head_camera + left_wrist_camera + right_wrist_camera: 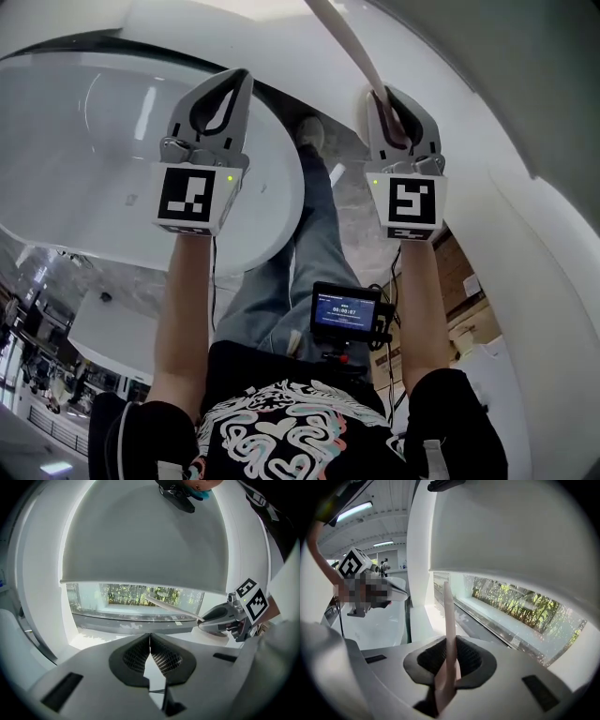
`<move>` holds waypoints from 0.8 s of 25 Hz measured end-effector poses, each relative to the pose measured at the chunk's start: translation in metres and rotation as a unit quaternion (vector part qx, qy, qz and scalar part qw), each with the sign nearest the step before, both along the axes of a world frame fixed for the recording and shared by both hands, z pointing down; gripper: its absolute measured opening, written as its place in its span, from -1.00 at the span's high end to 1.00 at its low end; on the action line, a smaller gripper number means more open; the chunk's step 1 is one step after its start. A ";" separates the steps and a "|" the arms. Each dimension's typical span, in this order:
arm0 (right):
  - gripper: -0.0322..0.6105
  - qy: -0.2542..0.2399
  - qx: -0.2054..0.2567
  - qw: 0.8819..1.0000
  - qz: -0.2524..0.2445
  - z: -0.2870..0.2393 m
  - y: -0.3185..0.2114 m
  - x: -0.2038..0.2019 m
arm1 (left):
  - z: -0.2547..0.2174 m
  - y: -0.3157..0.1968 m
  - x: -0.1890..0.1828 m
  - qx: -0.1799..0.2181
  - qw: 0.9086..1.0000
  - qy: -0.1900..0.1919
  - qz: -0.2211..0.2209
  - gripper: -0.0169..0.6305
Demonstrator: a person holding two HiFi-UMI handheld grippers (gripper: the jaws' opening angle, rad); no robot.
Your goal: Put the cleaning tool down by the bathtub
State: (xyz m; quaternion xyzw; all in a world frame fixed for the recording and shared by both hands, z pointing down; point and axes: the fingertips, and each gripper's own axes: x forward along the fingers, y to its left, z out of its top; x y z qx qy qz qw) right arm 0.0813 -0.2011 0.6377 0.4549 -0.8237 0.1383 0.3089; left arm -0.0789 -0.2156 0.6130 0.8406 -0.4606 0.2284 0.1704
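Far left I see the white bathtub (pixel 84 159). My left hand-held gripper (pixel 234 86) hangs over its near edge, jaws pressed fully together with nothing between them. To the right, well apart from it, my right hand-held gripper (pixel 386 98) is clamped on the pale handle of the cleaning tool (pixel 349 42). The handle runs up past the jaws, in the air, off the bathtub. The tool's head is out of frame.
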 end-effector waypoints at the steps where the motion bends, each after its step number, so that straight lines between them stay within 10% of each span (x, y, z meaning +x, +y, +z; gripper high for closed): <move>1: 0.68 0.003 -0.001 1.000 0.000 0.005 -0.001 0.001 | 0.004 -0.001 0.000 -0.001 1.000 -0.001 0.000 0.90; 20: 0.68 0.042 -0.036 0.998 -0.033 0.092 -0.017 0.001 | 0.060 -0.010 -0.003 -0.019 1.000 -0.005 -0.016 0.90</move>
